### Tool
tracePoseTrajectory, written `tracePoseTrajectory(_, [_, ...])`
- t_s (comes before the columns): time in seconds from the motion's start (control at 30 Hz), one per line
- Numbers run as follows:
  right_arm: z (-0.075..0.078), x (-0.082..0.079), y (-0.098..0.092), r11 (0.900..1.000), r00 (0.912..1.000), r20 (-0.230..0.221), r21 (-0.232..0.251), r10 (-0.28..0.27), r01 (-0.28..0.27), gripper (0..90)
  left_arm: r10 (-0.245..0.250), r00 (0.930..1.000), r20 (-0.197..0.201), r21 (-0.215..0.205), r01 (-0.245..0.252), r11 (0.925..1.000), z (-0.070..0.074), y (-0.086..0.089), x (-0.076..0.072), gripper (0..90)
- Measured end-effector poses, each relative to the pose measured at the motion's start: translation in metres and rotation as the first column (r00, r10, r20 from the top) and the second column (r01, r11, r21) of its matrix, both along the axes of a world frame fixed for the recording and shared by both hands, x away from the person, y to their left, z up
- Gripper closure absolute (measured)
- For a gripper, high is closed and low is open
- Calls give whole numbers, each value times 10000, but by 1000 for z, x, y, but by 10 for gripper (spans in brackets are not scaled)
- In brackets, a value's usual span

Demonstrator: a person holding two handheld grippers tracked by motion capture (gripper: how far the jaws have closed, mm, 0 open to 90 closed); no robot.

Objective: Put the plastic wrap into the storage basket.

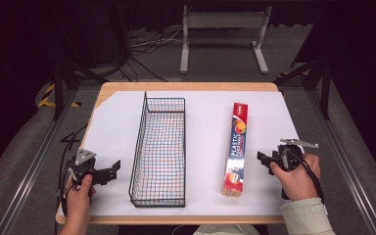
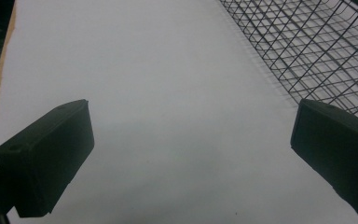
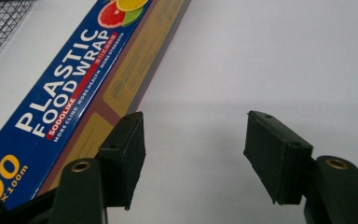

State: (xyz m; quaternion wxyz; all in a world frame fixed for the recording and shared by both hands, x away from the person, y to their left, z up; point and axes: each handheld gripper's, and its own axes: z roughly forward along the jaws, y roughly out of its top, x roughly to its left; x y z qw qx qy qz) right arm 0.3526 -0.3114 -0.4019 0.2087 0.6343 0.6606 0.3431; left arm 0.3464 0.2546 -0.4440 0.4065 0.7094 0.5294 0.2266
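Note:
A long blue and red box of plastic food wrap [image 1: 237, 147] lies lengthwise on the white sheet, right of centre. An empty black wire basket [image 1: 138, 142] stands left of it. My right gripper [image 1: 262, 160] hovers just right of the box's near half, pointing at it. In the right gripper view the box [image 3: 74, 93] lies beside the left jaw, and my right gripper [image 3: 193, 154] is open over bare sheet. My left gripper [image 1: 113, 171] rests left of the basket's near end. It is open [image 2: 191, 154], with the basket [image 2: 307, 46] ahead to the right.
The white sheet [image 1: 210, 196] covers a wooden table whose edge [image 1: 186, 86] shows at the back. A white metal stand [image 1: 223, 22] and cables lie on the floor beyond. Dark frame rails run along both sides of the table.

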Motion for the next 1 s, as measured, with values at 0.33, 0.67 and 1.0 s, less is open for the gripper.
tracePoseTrajectory(0.33, [7, 3, 6, 9992, 9997, 154, 360, 193, -199, 326, 102, 9999, 111, 192, -104, 9998, -1, -3, 1, 0])
tracePoseTrajectory(0.67, [37, 16, 36, 9989, 9992, 409, 467, 1, -20, 275, 380, 9992, 110, 280, -383, 9989, -1, 0, 1, 1])
tracePoseTrajectory(1.0, [45, 39, 73, 9982, 9985, -500, 567, 227, -198, 238, 468, 9988, 127, 414, -473, 9980, -2, -1, 3, 1])
